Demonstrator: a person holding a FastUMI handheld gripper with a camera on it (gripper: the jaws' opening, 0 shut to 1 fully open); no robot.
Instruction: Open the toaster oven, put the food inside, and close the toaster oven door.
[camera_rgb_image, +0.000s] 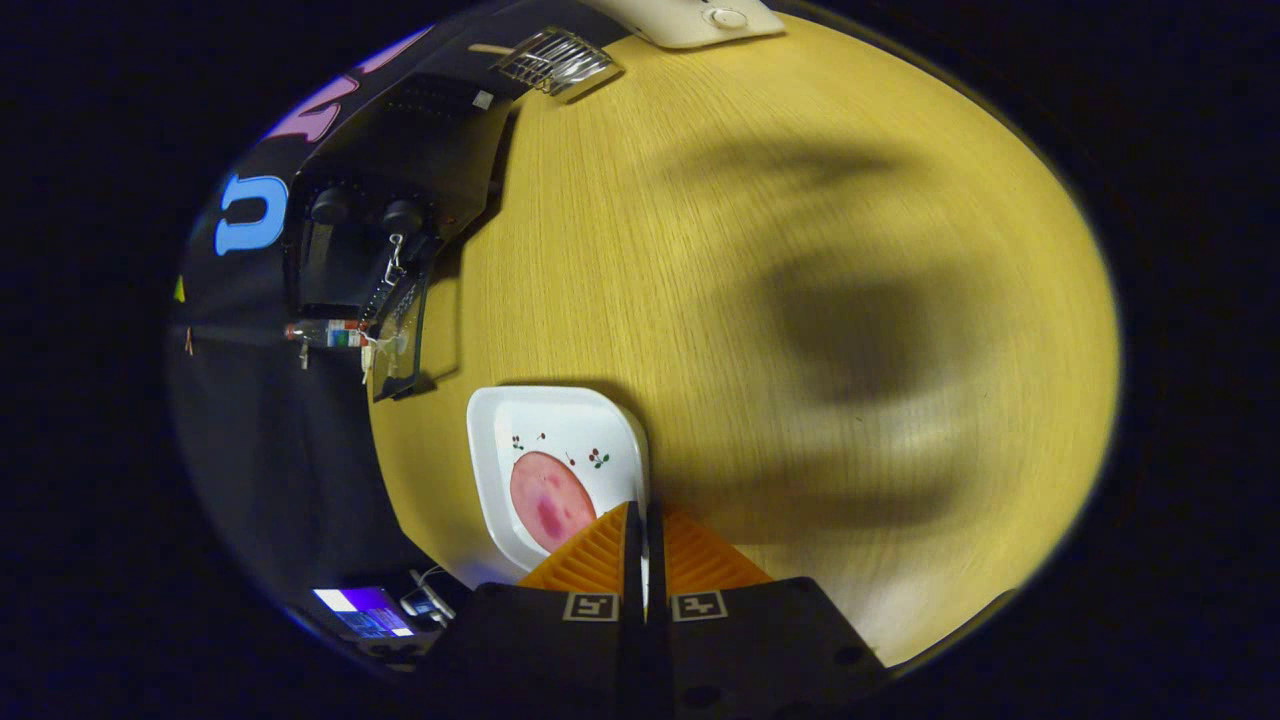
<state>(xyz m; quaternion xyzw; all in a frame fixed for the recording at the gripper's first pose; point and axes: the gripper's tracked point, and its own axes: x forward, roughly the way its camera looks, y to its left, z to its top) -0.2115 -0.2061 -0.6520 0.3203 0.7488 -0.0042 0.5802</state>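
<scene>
Gripper view, landmark: the white plate (560, 440), square with rounded corners, lying flat on the wooden bench (800, 300).
Food: a round pink slice (550, 500) lies on the plate, on the half nearer the fingers.
Gripper (643, 520): the fingers are drawn together on the plate's near edge, with a thin sliver of white rim showing between them; they look clamped on the rim, beside the slice rather than on it.
Toaster oven (400, 200): dark, well beyond the plate, at the bench's far edge; its glass door (400, 330) hangs open on the side facing the plate.
Rack (555, 60): a wire rack lies on the bench farther off than the oven.
Stage, as a judgement: door open, plate gripped, food not yet inside.
Risk: held by one edge only, the plate could tip and slide the slice off, or slip from the fingers.
Risk at the oven: the plate's far corner could catch the open door.
</scene>
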